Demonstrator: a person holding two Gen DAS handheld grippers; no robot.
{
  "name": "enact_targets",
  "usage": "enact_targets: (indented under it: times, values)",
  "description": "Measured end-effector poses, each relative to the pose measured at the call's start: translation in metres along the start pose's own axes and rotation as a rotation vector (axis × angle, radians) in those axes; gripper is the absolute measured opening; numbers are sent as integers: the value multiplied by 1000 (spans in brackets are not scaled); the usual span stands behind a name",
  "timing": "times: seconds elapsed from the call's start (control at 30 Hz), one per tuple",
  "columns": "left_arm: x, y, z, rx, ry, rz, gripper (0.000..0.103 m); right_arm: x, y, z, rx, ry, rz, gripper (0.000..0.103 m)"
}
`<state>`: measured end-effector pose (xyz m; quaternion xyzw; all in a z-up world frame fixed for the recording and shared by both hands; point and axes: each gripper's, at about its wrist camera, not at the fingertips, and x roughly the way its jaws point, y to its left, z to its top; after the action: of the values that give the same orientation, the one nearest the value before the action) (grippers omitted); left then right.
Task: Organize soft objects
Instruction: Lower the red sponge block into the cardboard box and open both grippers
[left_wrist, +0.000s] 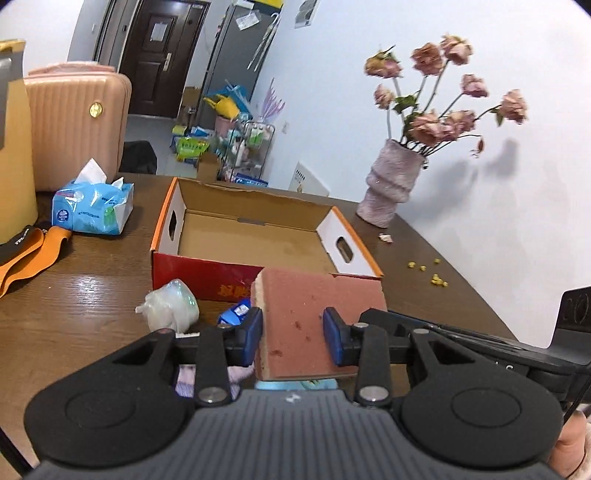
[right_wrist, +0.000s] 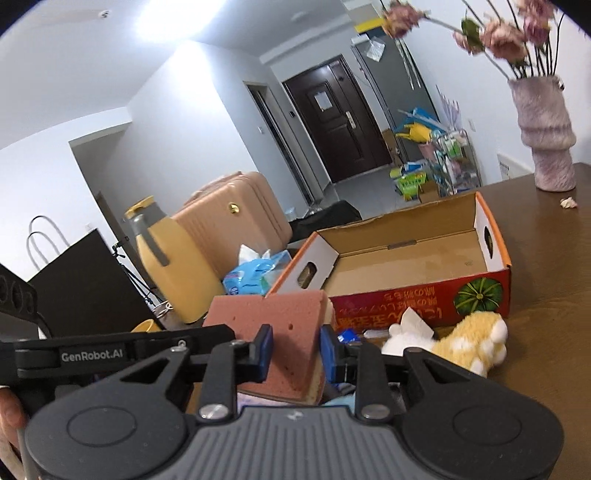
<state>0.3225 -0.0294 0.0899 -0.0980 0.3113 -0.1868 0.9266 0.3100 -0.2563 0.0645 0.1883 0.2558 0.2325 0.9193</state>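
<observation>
1. Leftmost, relative to the open cardboard box, a yellow jug and a pink suitcase stand at the far left, with a blue tissue pack between them and the box.
2. Just in front of the box's red wall, a crumpled clear bag lies on the wooden table.
3. Right in front of the box, raised over its near edge, a pink sponge is clamped at both ends: the left gripper pinches one end between its blue pads, and the right gripper squeezes the other end.
4. Right of the sponge, before the box's pumpkin-printed corner, a yellow-and-white plush toy lies on the table.
5. Beyond the box to the right stands a fuzzy vase of dried roses.
</observation>
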Motion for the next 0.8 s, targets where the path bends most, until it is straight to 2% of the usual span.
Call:
enact_targets:
  times: [0.1,0.2,0.3,0.47,0.57,0.67,0.8]
  values:
    - [-7,-2,3,-8,-4,-13,36,-10,6,1,-1,-16,-7,27]
    - [-1,1,20,-9,-4,-29,36,-3,7,17,-5,-35,-26,26]
    - [27,11,58,23,3,-34,36,25,2,49,-11,-31,-56,27]
    - [111,51,131,-3,69,-11,35,125,-32,121,35,58,-95,26]
    - [172,83,162,-53,134,21,35,199,-58,150,52,132,-134,26]
    - [232,114,176,-66,198,74,35,269,-84,161,94,216,-163,26]
    - [291,142,175,-86,281,149,36,338,-106,155,105,311,-209,26]
